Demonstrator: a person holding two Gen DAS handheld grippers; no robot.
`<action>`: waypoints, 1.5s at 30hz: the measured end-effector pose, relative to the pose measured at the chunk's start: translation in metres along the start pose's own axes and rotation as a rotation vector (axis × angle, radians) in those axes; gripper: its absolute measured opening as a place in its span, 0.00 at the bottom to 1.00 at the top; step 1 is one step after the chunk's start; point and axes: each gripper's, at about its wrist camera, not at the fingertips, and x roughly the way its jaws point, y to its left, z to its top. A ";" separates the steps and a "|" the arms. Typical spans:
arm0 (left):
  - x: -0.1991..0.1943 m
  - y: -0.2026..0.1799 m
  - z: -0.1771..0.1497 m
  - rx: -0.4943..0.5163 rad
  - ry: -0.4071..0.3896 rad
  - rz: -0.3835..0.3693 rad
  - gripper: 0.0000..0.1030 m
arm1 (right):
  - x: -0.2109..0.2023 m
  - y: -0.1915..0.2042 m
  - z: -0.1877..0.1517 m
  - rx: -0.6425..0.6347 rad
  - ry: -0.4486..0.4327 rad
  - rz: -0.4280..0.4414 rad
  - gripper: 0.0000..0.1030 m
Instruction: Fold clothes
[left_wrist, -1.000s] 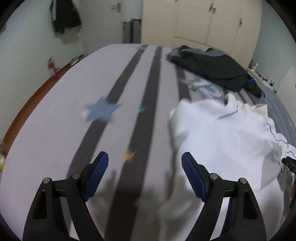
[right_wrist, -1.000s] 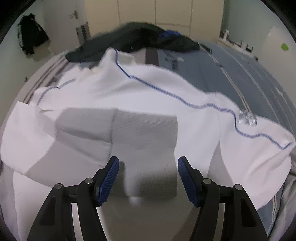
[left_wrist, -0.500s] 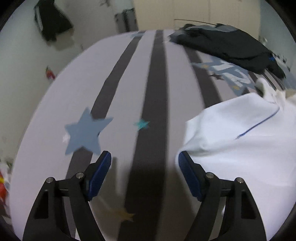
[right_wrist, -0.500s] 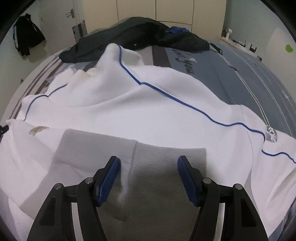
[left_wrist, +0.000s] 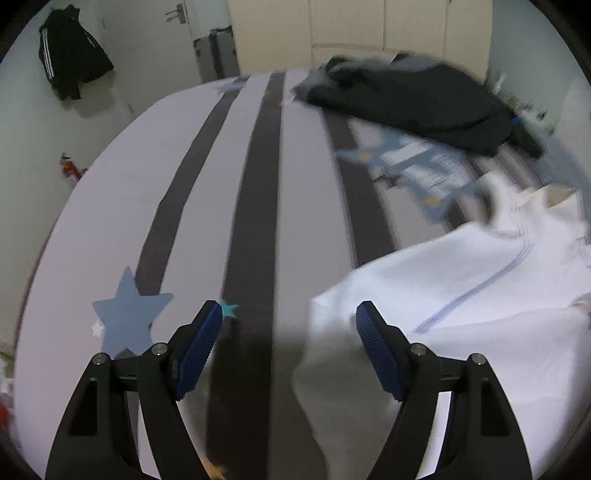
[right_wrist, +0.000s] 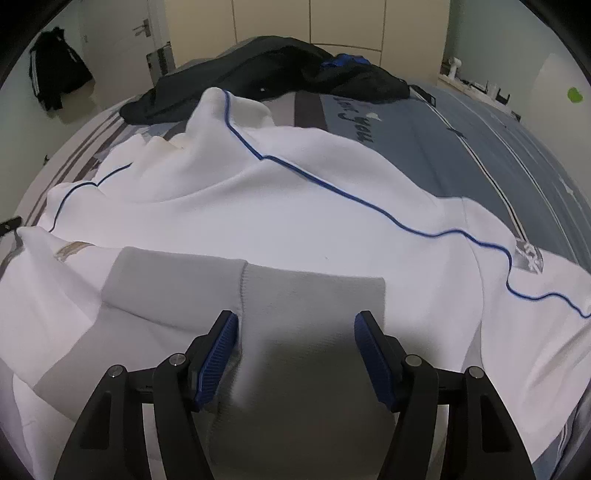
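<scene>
A white top with thin blue piping (right_wrist: 295, 206) lies spread and rumpled on the bed. Its grey ribbed band (right_wrist: 314, 291) lies flat right under my right gripper (right_wrist: 295, 317), which is open; the band's seam runs by the left blue pad, and neither pad presses the cloth. In the left wrist view the same white top (left_wrist: 461, 280) fills the right side. Its near left corner hangs between the fingers of my left gripper (left_wrist: 289, 312), close to the right pad. That gripper is open above the striped sheet (left_wrist: 207, 184).
A dark garment (left_wrist: 413, 99) is heaped at the bed's far end, also seen as a dark pile (right_wrist: 266, 70). A black jacket (left_wrist: 70, 62) hangs on the left wall, suitcases (left_wrist: 218, 51) stand by the door, cream wardrobes (left_wrist: 369, 29) behind. Blue bedding (right_wrist: 461, 147) lies right.
The left gripper has swung across the bed and dropped, so the top's corner now sits between its fingers. The right gripper has crept closer to the grey band.
</scene>
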 end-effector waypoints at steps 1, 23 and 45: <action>0.006 0.002 0.002 -0.009 0.009 0.015 0.72 | 0.000 -0.002 -0.001 0.008 0.001 0.001 0.59; 0.020 0.009 -0.009 -0.040 0.093 -0.024 0.82 | -0.005 -0.009 -0.009 0.014 0.005 -0.014 0.63; -0.021 0.029 -0.048 -0.030 0.036 0.016 0.81 | -0.014 -0.015 -0.012 -0.010 0.010 -0.003 0.64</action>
